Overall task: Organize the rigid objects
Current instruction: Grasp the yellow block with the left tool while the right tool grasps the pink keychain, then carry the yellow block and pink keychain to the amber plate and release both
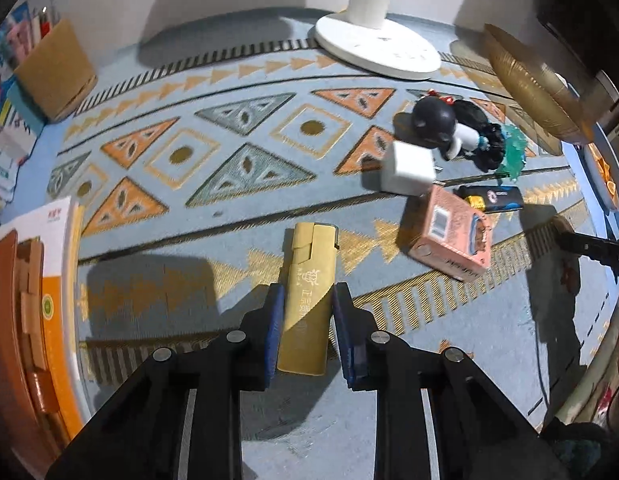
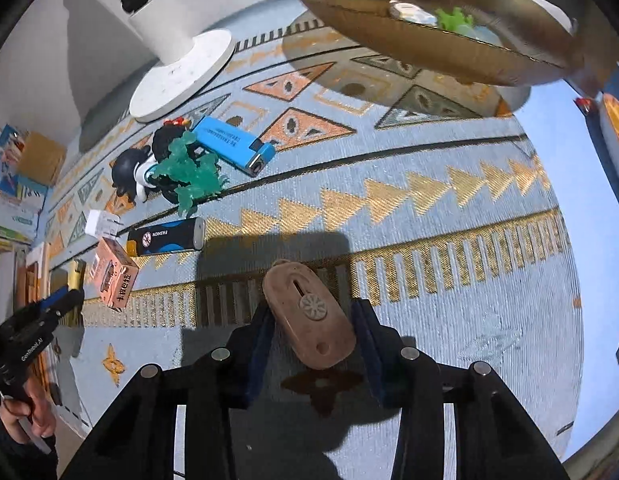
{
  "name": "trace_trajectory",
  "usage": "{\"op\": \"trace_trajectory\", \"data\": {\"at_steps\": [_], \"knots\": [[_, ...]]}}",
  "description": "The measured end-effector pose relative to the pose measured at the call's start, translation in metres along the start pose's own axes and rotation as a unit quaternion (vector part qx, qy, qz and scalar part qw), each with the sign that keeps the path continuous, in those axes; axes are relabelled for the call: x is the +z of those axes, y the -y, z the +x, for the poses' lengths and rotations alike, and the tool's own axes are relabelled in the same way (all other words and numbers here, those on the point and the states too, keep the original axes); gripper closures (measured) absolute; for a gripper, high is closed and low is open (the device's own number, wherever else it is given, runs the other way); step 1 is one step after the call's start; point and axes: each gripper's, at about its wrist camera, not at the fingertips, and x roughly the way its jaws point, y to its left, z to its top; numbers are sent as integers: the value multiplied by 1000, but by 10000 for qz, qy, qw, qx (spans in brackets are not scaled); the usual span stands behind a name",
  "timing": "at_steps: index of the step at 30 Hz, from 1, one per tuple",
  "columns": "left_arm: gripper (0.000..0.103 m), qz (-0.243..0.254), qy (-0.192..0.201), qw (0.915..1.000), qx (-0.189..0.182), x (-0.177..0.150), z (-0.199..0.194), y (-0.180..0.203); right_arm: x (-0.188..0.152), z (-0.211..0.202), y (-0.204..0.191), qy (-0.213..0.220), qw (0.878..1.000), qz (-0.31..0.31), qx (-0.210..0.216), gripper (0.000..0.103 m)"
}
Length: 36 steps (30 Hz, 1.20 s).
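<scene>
Two sets of tongs worked over a patterned blue cloth (image 1: pixel 157 240) that covered the surface. The left tongs (image 1: pixel 306 312) pointed steeply down and were pressed onto a gold lighter (image 1: pixel 307 292), one blue pad against each long side of its body, its cap end pointing away from the camera. The right tongs (image 2: pixel 314 332) pinched a brown oval piece (image 2: pixel 309 316) with a slot and a small rosette on its top face; the pads touched its two sides.

Beyond the gold lighter lay a pink carton (image 1: pixel 449 232), a white cube (image 1: pixel 407 168) and a black lighter (image 1: pixel 491 198), all close together, with a black figurine (image 1: pixel 441 122) just behind them and a green plastic toy (image 2: pixel 189 176) lying against it. In the right wrist view a blue lighter (image 2: pixel 233 144) lay just beside that toy. A white round stand base (image 1: pixel 379 44) stood further back, and a gold basket (image 2: pixel 429 36) sat at the far right with small items inside.
</scene>
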Motion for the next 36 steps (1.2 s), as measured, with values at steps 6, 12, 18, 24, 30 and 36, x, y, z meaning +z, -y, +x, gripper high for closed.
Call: {"op": "trace_trajectory", "data": {"at_steps": [6,12,18,24,30,36], "knots": [[81,-259,32,9996,-119,-2,-2,-3,-5,2,-9,19,9990,-321,-314,46],[81,-342,35,9993,-118,-1,-3,2,-17,9,-36,150,9874,-1201,-1020,46],[81,-389,132,9991,-136,5,-14,11,-15,7,-50,79,9898,-1358,-425,69],[81,-176,577,9978,-274,28,-52,37,0,-35,-44,385,9928,-1051,417,69],[81,159,1083,9923,-584,65,-92,76,24,-99,-35,1026,9887,-914,607,69],[81,570,1584,9821,-849,104,-126,124,54,-163,-9,1689,9818,-788,364,69]]}}
